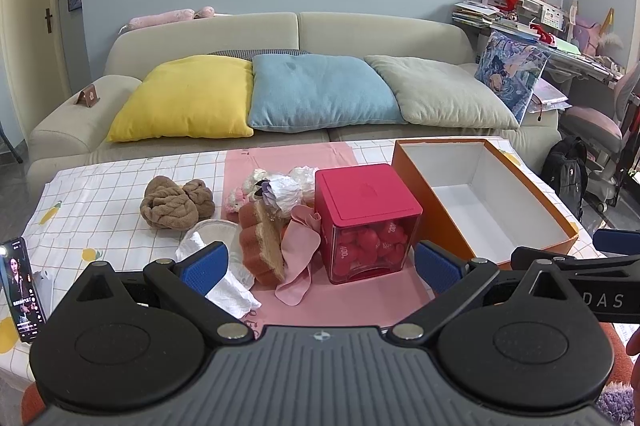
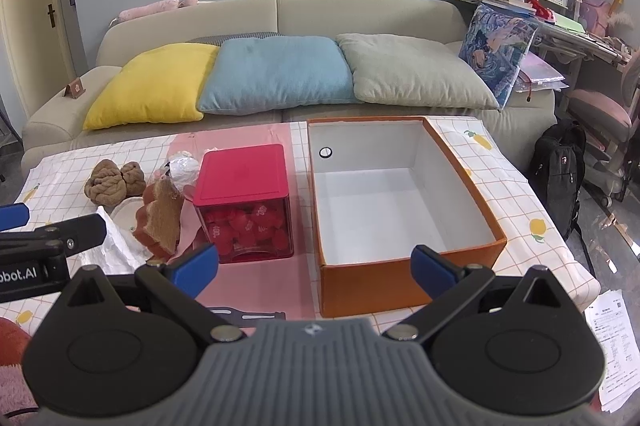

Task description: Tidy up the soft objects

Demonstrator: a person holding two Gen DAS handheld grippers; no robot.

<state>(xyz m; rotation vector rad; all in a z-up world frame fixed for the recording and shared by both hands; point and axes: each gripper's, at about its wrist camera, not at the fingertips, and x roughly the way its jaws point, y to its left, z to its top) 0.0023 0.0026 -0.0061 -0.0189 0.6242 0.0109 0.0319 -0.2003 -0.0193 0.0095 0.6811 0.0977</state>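
A heap of soft things lies on the table: a brown knotted towel [image 1: 176, 203] [image 2: 114, 182], an orange sponge [image 1: 262, 246] [image 2: 158, 222], a pink cloth [image 1: 298, 258], white crumpled tissue [image 1: 228, 284] and a small plush with white wrapping [image 1: 276, 189]. An orange box [image 1: 484, 193] [image 2: 400, 201] with a white inside stands open and bare at the right. My left gripper [image 1: 320, 262] is open just short of the heap, nothing between its fingers. My right gripper [image 2: 316, 262] is open before the box's near wall.
A red-lidded clear cube [image 1: 366, 222] [image 2: 246, 201] with red pieces inside stands between heap and box. A lit phone [image 1: 22, 286] leans at the table's left edge. Behind the table [image 2: 520, 201] is a sofa with cushions [image 1: 320, 91]; a backpack [image 2: 558, 169] sits right.
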